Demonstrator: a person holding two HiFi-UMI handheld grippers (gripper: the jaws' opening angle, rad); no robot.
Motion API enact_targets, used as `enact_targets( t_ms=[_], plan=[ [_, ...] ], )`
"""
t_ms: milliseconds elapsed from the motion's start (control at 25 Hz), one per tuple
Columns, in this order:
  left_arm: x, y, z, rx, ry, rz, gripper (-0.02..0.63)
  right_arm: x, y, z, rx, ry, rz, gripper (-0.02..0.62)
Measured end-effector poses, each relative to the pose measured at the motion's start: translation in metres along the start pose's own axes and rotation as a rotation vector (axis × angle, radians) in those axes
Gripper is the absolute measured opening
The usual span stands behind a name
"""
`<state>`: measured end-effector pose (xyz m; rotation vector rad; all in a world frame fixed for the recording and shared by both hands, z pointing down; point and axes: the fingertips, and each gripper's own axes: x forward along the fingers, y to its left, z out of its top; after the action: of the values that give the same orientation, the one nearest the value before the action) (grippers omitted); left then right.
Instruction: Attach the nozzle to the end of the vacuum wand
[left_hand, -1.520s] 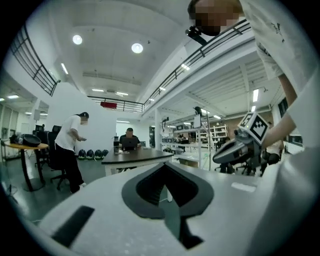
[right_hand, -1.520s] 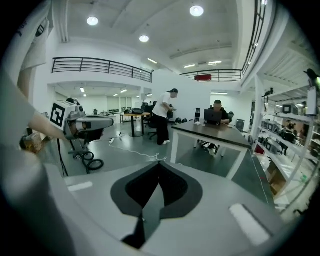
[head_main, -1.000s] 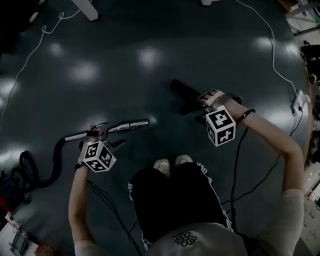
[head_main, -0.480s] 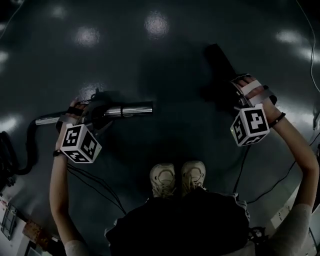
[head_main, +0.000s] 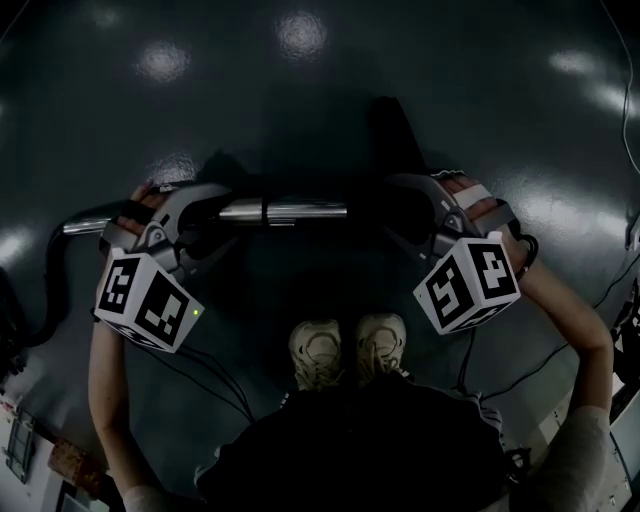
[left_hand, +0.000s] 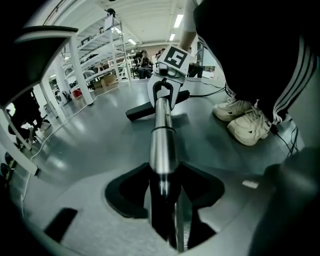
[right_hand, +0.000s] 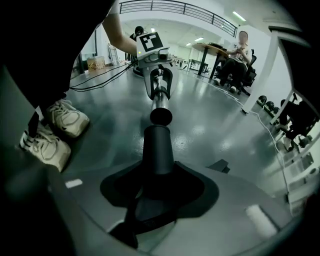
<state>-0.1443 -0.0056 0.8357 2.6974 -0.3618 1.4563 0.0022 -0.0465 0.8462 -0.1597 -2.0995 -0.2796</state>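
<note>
Looking down in the head view, we see a dark glossy floor (head_main: 320, 80) with pale lamp glints and our shoes (head_main: 350, 350) near the lower edge. The left gripper (head_main: 205, 222) holds the chrome wand (head_main: 290, 211), which lies level and points at the right gripper (head_main: 405, 215). A black hose (head_main: 45, 300) trails off left. Each cube (head_main: 148, 305) bears black-and-white square markers.

From the left gripper view we see a bright hall with white racks (left_hand: 80, 55) and strip lights (left_hand: 178, 21). The wand runs straight out between the jaws, which have just been closing and press on it.

From the right gripper view we see grey floor, a railing (right_hand: 165, 6) high up and a person (right_hand: 235, 60) seated at a table (right_hand: 215, 47). These jaws, also just closing, clamp the black nozzle (right_hand: 159, 150), its tip lined up just before the wand's open end.
</note>
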Motion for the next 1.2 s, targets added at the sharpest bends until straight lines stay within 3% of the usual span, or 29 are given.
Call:
enact_targets(
  t_ms=[200,360,640,840,1000,1120,1200],
  plan=[
    [0.001,-0.005,-0.015,-0.003,0.006,0.001,0.198,-0.002,0.007,-0.015,0.045,0.057,-0.038,0.195],
    [0.001,-0.002,-0.02,-0.007,0.013,0.012,0.198,-0.008,0.003,-0.008,0.094,0.042,-0.045,0.195],
    [-0.001,-0.012,-0.007,0.021,0.009,0.003,0.199,-0.007,0.007,0.022,0.027,0.022,-0.034,0.193],
    [-0.006,-0.018,-0.006,0.026,-0.002,-0.005,0.198,-0.012,0.012,0.03,-0.011,0.075,-0.041,0.193],
    [-0.014,-0.006,-0.023,0.038,-0.001,0.006,0.198,0.003,0.003,0.053,0.098,0.107,-0.015,0.195],
    [0.001,-0.004,-0.018,0.03,-0.004,0.027,0.198,0.016,0.0,0.049,-0.008,0.163,-0.106,0.195],
    [0.007,-0.002,-0.012,0.019,-0.015,0.025,0.198,0.019,-0.001,0.048,0.006,0.164,-0.078,0.193]
  ],
)
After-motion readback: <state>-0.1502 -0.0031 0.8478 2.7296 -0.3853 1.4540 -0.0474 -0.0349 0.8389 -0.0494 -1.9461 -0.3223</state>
